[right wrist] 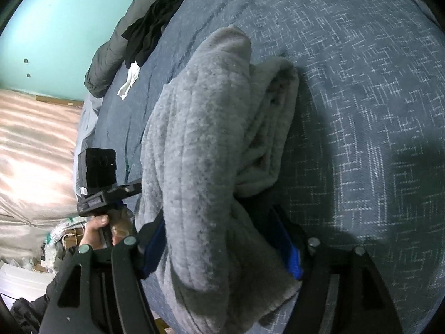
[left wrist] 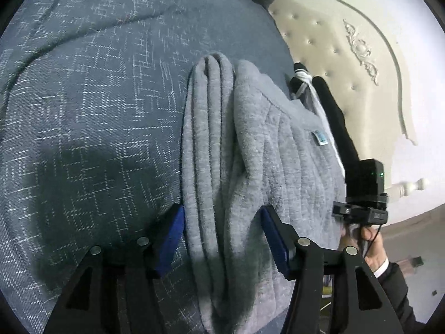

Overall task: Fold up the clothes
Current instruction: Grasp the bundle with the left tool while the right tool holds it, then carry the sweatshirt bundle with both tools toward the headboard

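A folded grey fleece garment [left wrist: 250,144] lies in stacked layers on the blue patterned bedcover [left wrist: 91,105]. My left gripper [left wrist: 222,236] is open, its blue-padded fingers straddling the near end of the stack without squeezing it. In the right wrist view the same grey garment [right wrist: 200,144] bulges up between the fingers of my right gripper [right wrist: 222,253], whose jaws are wide apart around its thick near end; whether they press on it is hard to tell. The right gripper's body [left wrist: 361,194] shows beside the garment in the left view, and the left gripper's body [right wrist: 100,178] in the right view.
A cream tufted headboard [left wrist: 347,50] stands beyond the bed. Black clothing with white trim [left wrist: 328,100] lies behind the grey garment. A dark garment [right wrist: 150,30] and a grey quilt [right wrist: 111,53] lie at the bed's far edge, by a teal wall [right wrist: 61,27].
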Motion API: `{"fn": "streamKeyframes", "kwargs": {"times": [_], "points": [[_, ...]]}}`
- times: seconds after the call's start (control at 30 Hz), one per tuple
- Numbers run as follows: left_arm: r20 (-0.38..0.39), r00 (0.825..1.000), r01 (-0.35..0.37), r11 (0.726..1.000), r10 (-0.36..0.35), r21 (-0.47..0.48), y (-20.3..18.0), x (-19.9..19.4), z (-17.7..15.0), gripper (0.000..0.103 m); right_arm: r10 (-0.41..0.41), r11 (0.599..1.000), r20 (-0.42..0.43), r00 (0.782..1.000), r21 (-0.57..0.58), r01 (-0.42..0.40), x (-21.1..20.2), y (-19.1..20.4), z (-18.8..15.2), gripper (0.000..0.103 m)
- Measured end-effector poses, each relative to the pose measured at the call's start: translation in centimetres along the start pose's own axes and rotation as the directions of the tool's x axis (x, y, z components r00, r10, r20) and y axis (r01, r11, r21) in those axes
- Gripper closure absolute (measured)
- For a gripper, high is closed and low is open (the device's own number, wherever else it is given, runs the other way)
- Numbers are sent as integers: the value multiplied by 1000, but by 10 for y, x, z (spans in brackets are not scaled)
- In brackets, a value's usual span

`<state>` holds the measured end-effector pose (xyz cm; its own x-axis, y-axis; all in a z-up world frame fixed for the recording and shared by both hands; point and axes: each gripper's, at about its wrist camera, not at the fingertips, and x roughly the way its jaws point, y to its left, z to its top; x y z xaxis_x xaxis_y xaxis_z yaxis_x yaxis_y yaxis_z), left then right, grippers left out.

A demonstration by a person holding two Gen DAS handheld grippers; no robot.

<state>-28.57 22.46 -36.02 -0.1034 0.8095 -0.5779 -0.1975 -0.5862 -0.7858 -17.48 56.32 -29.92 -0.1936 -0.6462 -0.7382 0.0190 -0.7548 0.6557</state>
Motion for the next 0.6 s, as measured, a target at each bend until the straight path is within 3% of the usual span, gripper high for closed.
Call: {"fn": "streamKeyframes", "kwargs": {"times": [0.3,0.43,0.6], "points": [[25,998,55,998,-55,-3,-6,-2,0,42,6,1000,5,1000,-4,-6,5,1,2,33],[32,996,80,997,-80,0,-10,-6,-2,33,11,1000,7,1000,2,-11,7,-1,1,33],[9,1000,16,1000,-16,17,-13,6,-3,33,9,1000,10,1000,4,-9,10,2,1,33]]}}
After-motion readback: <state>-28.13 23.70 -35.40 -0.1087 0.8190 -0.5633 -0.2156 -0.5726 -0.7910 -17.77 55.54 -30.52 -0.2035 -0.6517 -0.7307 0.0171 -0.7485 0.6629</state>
